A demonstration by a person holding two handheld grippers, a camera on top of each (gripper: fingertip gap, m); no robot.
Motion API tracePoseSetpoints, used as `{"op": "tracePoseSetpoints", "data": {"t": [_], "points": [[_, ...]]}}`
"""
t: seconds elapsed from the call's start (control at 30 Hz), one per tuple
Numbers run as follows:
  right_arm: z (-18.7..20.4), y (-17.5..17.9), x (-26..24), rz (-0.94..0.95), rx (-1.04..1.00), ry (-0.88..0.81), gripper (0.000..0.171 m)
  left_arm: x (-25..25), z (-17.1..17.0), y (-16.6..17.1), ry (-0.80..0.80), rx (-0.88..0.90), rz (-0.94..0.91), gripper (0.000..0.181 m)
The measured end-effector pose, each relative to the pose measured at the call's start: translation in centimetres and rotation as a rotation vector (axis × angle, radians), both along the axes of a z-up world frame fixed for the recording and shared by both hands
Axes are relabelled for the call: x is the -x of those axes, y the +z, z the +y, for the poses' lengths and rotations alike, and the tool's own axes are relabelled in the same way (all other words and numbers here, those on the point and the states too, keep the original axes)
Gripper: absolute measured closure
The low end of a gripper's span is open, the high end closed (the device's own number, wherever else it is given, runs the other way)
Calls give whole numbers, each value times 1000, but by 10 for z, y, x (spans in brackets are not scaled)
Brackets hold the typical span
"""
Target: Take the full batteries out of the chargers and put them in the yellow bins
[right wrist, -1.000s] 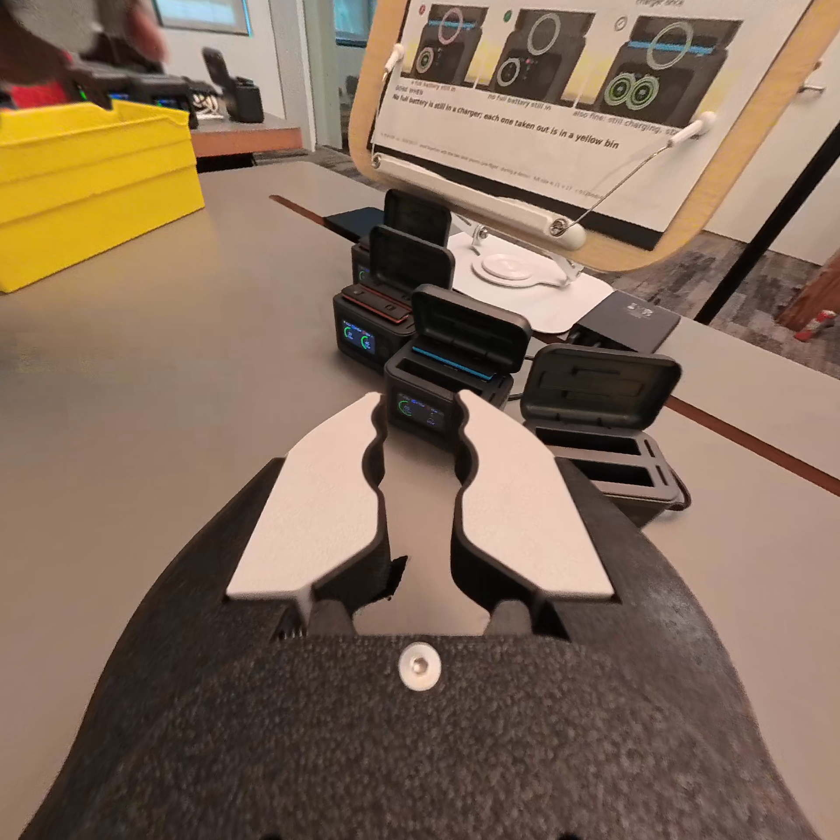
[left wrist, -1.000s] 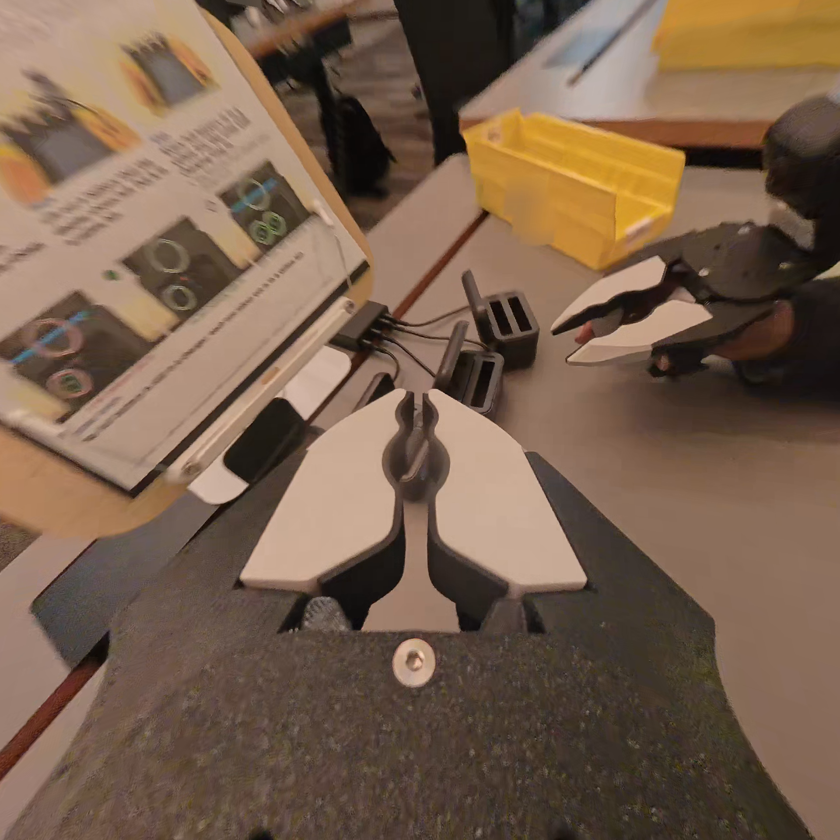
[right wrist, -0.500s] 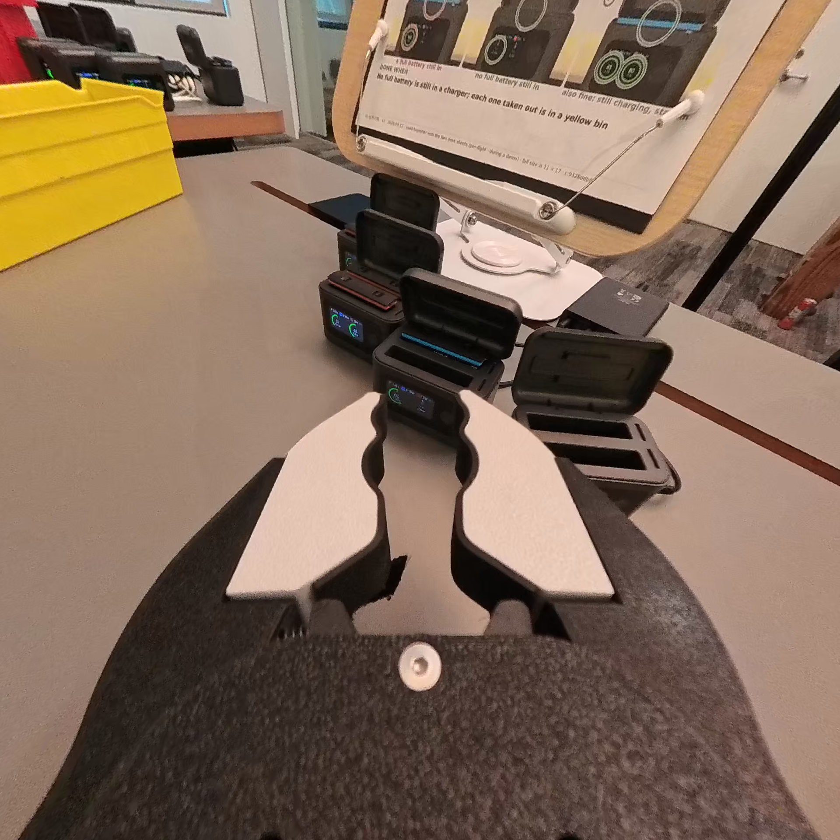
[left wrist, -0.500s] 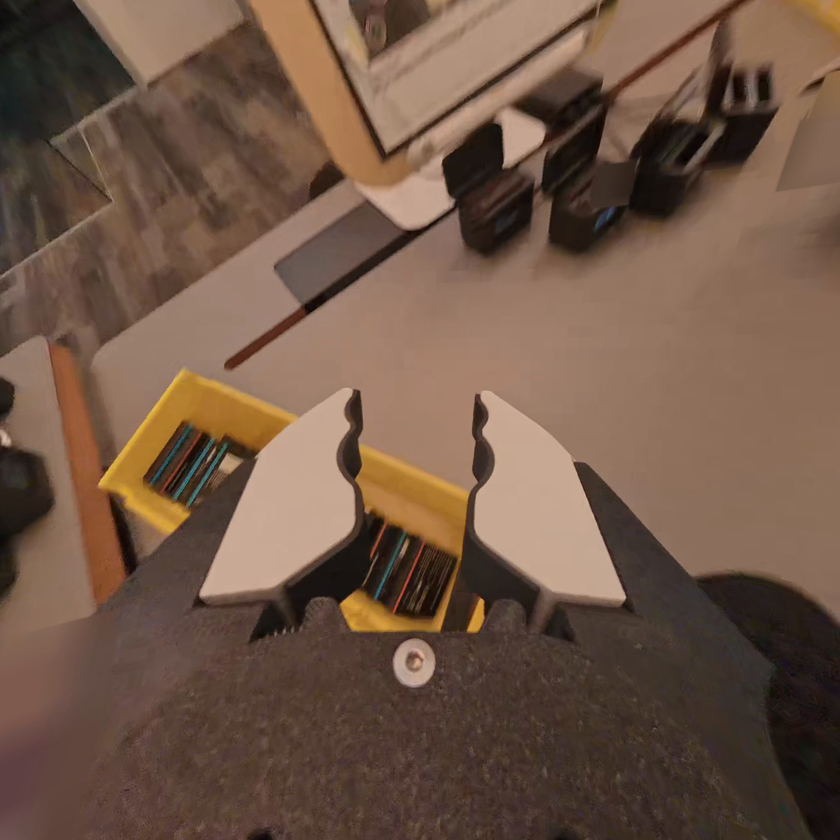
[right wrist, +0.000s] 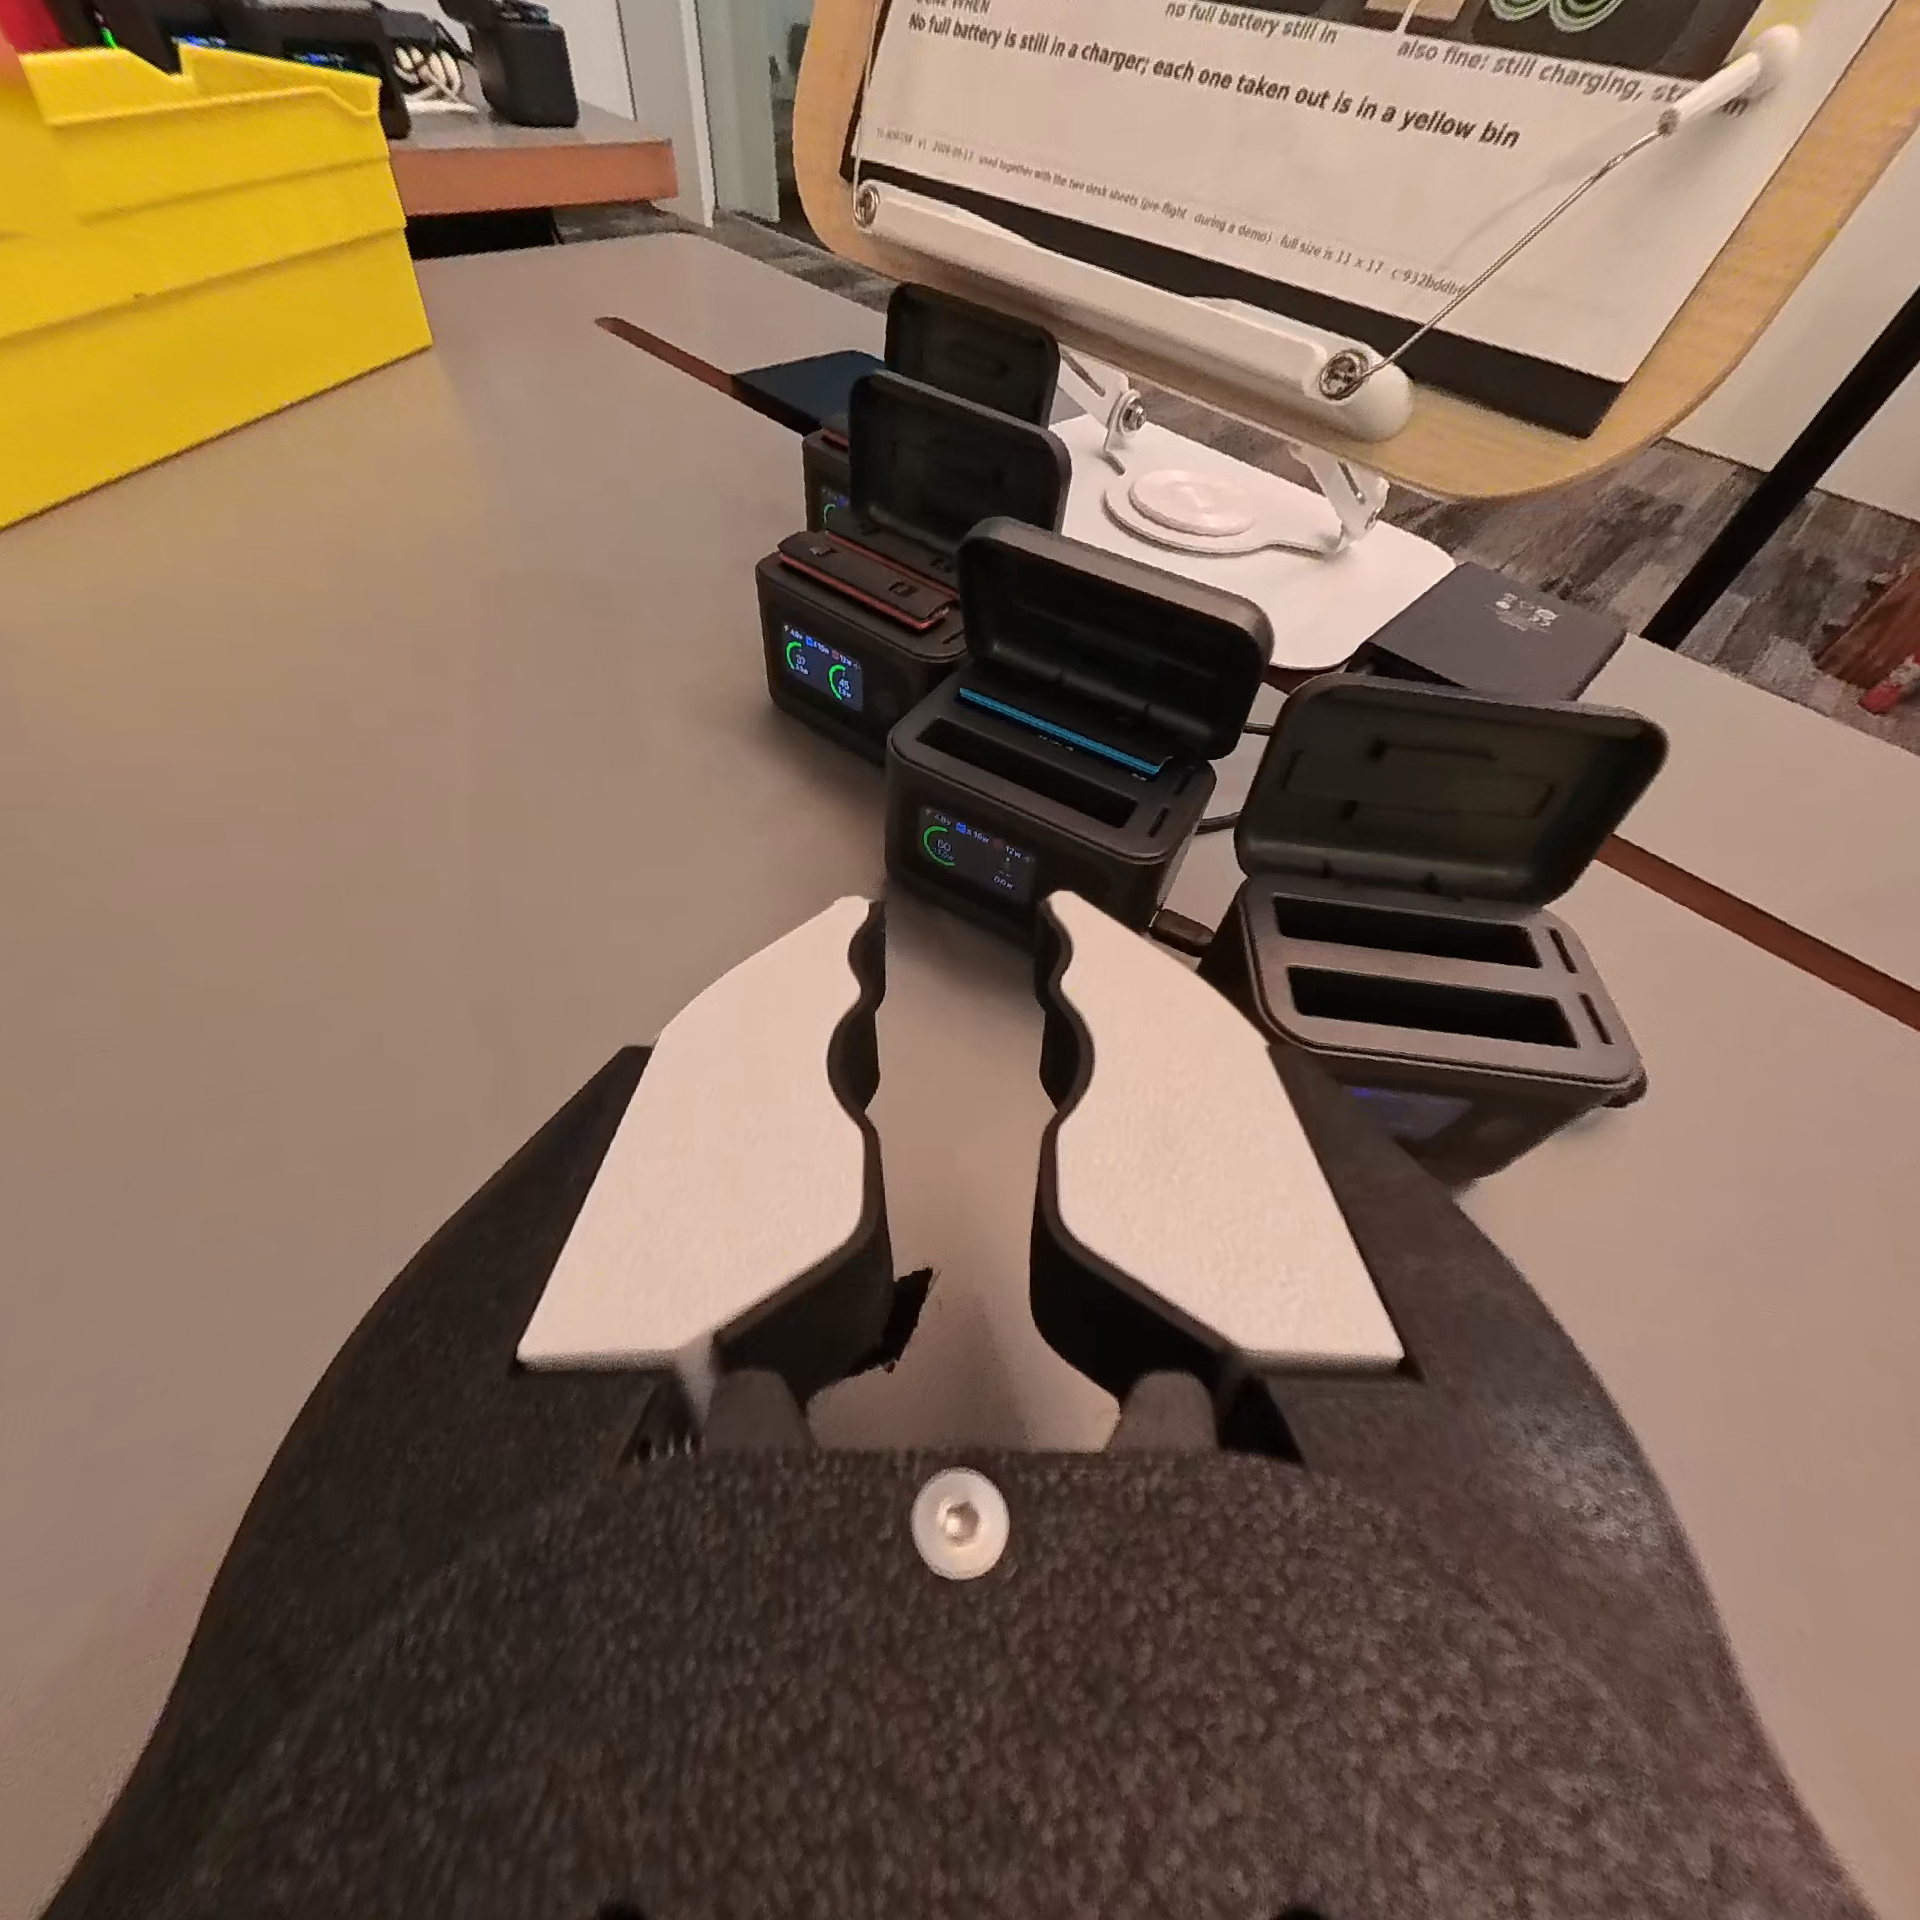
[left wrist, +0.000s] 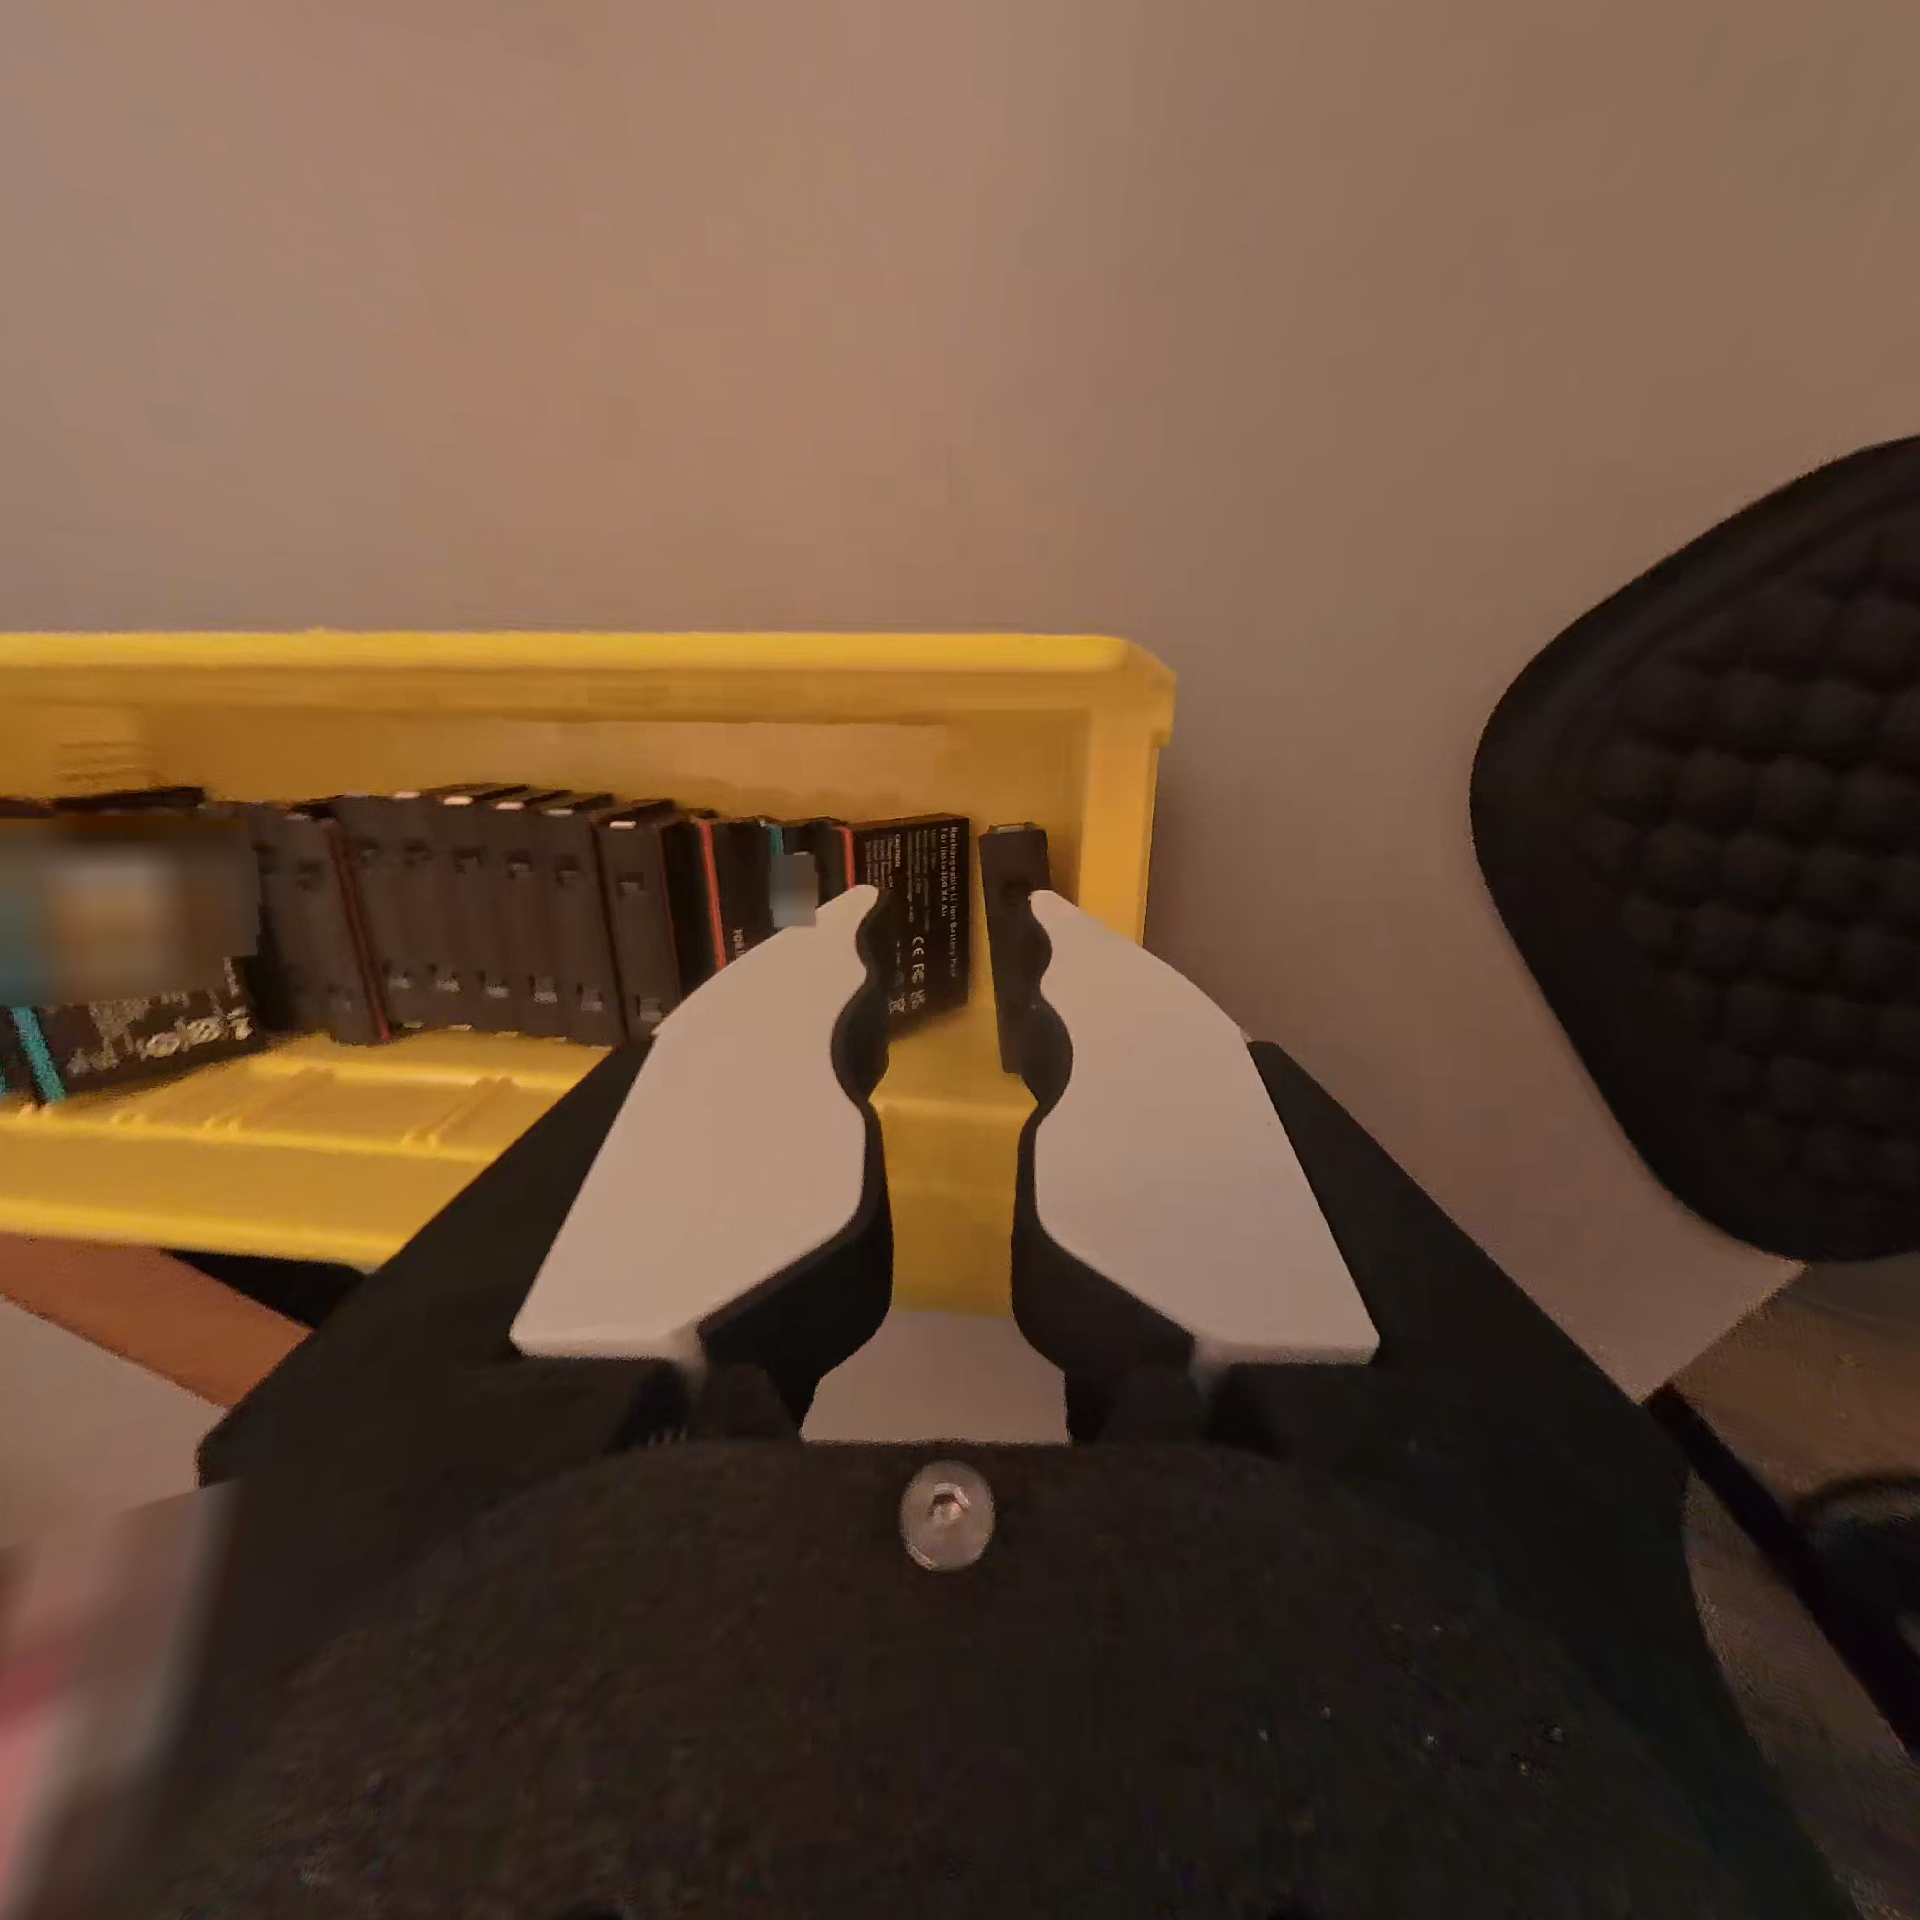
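Note:
My left gripper [left wrist: 954, 899] is open and empty, low over the right end of a yellow bin [left wrist: 623, 665]. Several black batteries [left wrist: 623, 914] stand in a row in the bin; one battery [left wrist: 1010, 914] stands alone beside my right fingertip. My right gripper [right wrist: 956, 904] is open and empty just in front of a charger [right wrist: 1039, 831] with a lit screen, an open lid, a blue-edged battery [right wrist: 1060, 717] in its rear slot and an empty front slot. An empty open charger [right wrist: 1434, 997] stands to the right. Behind, a charger [right wrist: 862, 644] holds a red-edged battery.
A fourth open charger [right wrist: 935, 416] stands farther back. An instruction board [right wrist: 1351, 156] on a white stand leans over the chargers. Another yellow bin [right wrist: 208, 260] sits far left. A black chair back [left wrist: 1745, 883] is right of the battery bin. A dark box [right wrist: 1496, 634] lies behind. There is about 45 cm between the tips of the two grippers.
My left gripper was shut on a thin dark thing by the chargers, swung over to the yellow bin and opened. My right gripper edged a little closer to the chargers.

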State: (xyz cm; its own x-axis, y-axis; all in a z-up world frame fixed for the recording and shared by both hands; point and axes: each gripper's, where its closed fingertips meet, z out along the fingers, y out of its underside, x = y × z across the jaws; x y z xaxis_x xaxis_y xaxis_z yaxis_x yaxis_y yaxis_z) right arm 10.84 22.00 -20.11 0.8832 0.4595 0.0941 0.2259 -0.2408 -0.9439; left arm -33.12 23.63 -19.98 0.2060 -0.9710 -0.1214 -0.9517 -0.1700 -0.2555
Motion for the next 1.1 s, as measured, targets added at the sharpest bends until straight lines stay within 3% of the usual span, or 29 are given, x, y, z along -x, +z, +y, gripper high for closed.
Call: {"op": "tracePoseSetpoints", "data": {"t": [0.27,0.43,0.53,0.67,0.93,1.1], "points": [[0,-2,-2,9,14,0,144,1,-3,-30,-65,164,135,159],[0,-4,-1,16,28,7,144,-1,-4,-30,-78,184,115,161],[0,-5,-1,14,32,7,144,0,2,-29,-71,159,124,153],[1,-6,-2,18,36,6,144,9,16,-30,-71,56,168,170],[0,-9,-1,22,52,12,144,8,6,-39,-45,137,137,155],[1,-11,-1,24,61,13,144,10,3,-44,-54,187,197,158]]}}
